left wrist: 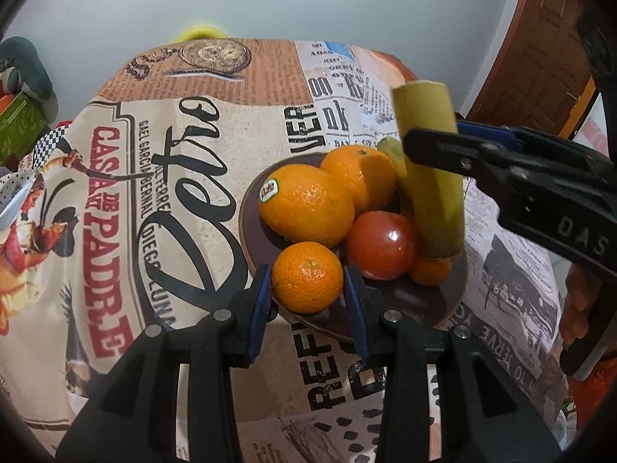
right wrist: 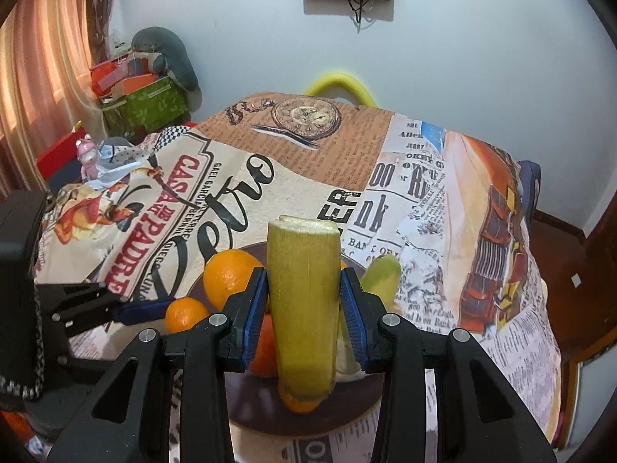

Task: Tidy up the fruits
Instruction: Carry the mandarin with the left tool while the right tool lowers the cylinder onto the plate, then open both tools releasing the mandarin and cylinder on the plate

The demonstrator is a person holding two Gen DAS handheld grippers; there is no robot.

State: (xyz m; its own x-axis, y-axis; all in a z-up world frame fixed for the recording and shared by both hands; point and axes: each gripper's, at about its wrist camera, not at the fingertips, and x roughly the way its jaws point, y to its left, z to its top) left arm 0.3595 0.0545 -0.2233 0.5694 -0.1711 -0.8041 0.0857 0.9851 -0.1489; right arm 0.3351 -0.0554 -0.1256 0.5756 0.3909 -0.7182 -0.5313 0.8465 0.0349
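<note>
A dark plate [left wrist: 443, 301] on the printed tablecloth holds two large oranges [left wrist: 306, 206], a red tomato [left wrist: 380, 245], a green-yellow fruit tip [left wrist: 389, 146] and a small orange piece under the stalk. My left gripper [left wrist: 307, 297] is shut on a small mandarin [left wrist: 307, 281] at the plate's near rim. My right gripper [right wrist: 303, 305] is shut on a yellow-green cut stalk [right wrist: 304, 308], held upright over the plate [right wrist: 254, 416]. The stalk [left wrist: 428, 166] and right gripper [left wrist: 435, 152] also show in the left wrist view. The left gripper's blue fingertip [right wrist: 142, 310] reaches the mandarin [right wrist: 187, 314].
The tablecloth [left wrist: 154, 193] covers a table whose far edge meets a white wall. A yellow chair back [right wrist: 339, 85] stands behind it. Boxes and a grey cushion [right wrist: 166, 58] sit at far left, a wooden door [left wrist: 540, 58] at right.
</note>
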